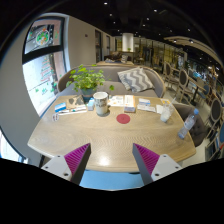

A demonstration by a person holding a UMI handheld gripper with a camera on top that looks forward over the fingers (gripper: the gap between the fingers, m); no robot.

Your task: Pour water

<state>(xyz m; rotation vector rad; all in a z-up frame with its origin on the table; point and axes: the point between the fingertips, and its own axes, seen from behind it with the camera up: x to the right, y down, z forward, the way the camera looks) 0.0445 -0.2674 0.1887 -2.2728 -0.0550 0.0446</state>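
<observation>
We hold the hand-held gripper [110, 162] with its fingers spread wide apart and nothing between them; the purple pads [74, 157] hang over the near edge of the wooden desk [100, 135]. Beyond the fingers, well apart from them, we see a red round coaster [123, 118] lying near the middle of the desk. Just past it and to the left stands a light-coloured cup [101, 101], beside a leafy green plant [88, 81]. To the right of the coaster stands a clear glass [165, 112], and farther right, near the desk's edge, a tilted bottle [189, 123]. Papers [122, 101] lie behind the coaster. A cushioned sofa [135, 78] lies beyond the desk.
</observation>
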